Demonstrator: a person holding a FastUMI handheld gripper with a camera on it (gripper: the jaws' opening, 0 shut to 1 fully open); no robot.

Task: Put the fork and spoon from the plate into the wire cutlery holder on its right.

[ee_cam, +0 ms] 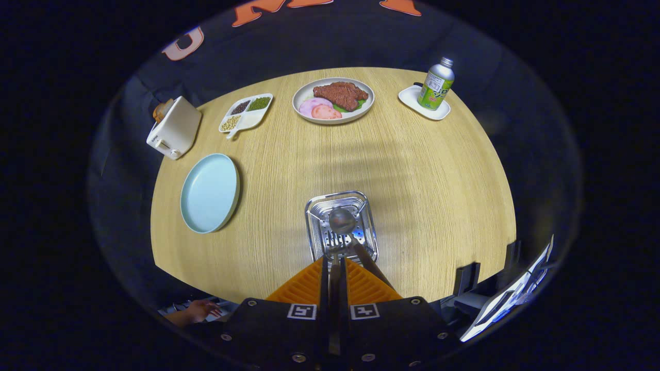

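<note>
Orange ribbed fingers (pixel 309 282) of my gripper (pixel 335 270), nearly closed, pinch the steel fork (pixel 335 247) above the square wire cutlery holder (pixel 315 226), spoon (pixel 342 220) already inside; I should lower straight, then release.

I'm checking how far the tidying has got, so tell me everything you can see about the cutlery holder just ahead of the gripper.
The cutlery holder is a shiny, silver-coloured metal basket, squarish with rounded corners and a perforated floor, seen from above. It stands upright on the wooden table, right of the light blue plate. A spoon stands in it, handle leaning against the near rim. A fork pokes into it, its handle pinched between the gripper fingers just above the near rim.
</note>
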